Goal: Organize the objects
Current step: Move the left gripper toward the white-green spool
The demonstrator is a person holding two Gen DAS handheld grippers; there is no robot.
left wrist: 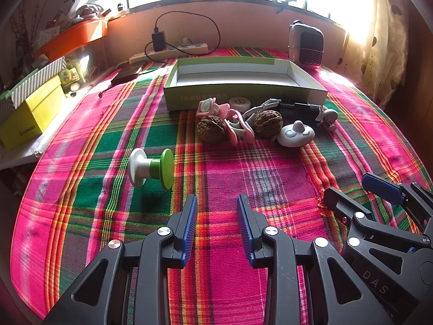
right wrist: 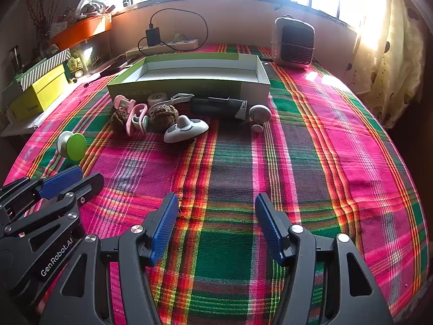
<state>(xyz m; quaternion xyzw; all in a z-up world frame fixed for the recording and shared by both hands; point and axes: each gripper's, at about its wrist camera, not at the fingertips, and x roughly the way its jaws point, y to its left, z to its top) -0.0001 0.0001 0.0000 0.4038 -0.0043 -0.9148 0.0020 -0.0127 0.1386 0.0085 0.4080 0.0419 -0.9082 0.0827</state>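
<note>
An empty green cardboard box (left wrist: 230,96) (right wrist: 189,88) lies open at the back of the plaid cloth. In front of it is a cluster: two walnuts (left wrist: 211,129) (left wrist: 268,123), pink clips (left wrist: 238,127), a white round cap (left wrist: 239,103), a black device (left wrist: 297,108) and a grey-white round toy (left wrist: 296,134) (right wrist: 185,130). A green-and-white spool (left wrist: 151,168) (right wrist: 71,146) lies apart to the left on its side. My left gripper (left wrist: 217,203) (right wrist: 89,176) hovers open and holds nothing, short of the spool. My right gripper (right wrist: 216,200) (left wrist: 349,187) stands wide open over bare cloth beside it.
A small heater (left wrist: 305,44) stands at the back right, with a power strip and charger (left wrist: 173,51) along the wall. A yellow box (left wrist: 32,113) and an orange tray (left wrist: 73,36) sit on the left shelf. A curtain (left wrist: 384,40) hangs on the right.
</note>
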